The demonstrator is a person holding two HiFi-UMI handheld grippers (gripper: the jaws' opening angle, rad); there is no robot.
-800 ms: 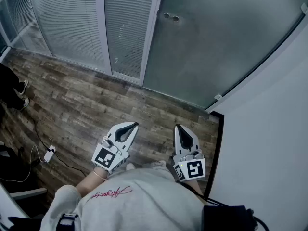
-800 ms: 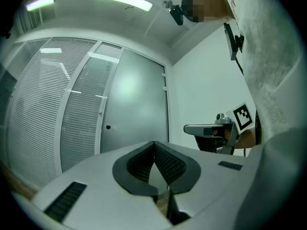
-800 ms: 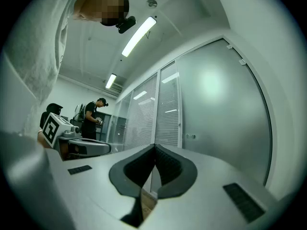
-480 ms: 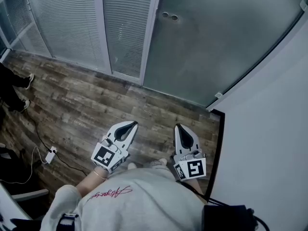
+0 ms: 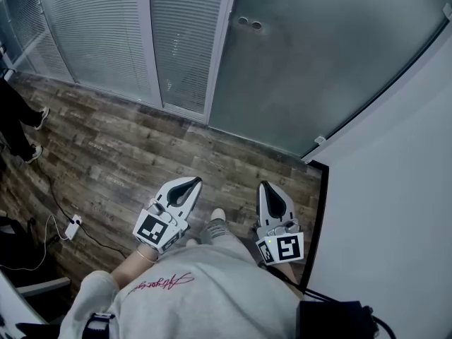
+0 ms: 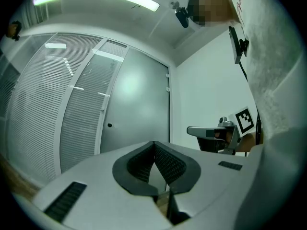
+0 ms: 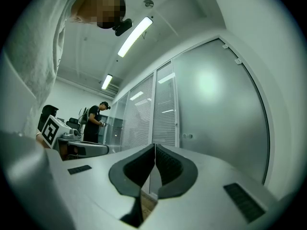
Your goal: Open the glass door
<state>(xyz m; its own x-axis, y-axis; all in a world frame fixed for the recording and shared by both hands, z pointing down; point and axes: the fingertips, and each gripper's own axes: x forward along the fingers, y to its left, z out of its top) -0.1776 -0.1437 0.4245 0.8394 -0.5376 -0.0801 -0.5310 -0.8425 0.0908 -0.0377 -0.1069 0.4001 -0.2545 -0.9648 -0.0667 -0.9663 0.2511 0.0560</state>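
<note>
Person faces a shut frosted grey glass door [image 5: 318,62], a tool in each hand.
The left hand-held gripper [image 5: 188,184] and right hand-held gripper [image 5: 267,191] are clenched, empty and level. The door stands ahead of both, well apart. Its small round fittings [image 5: 249,25] lie ahead-left of the right one. Best to step closer, then aim there.

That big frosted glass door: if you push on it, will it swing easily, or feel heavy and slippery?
Probably heavy: the glass door is one large, tall panel. It likely swings as a rigid sheet on the small fitting at its bottom corner. Its smooth frosted face looks slippery, so a push may slide.
</note>
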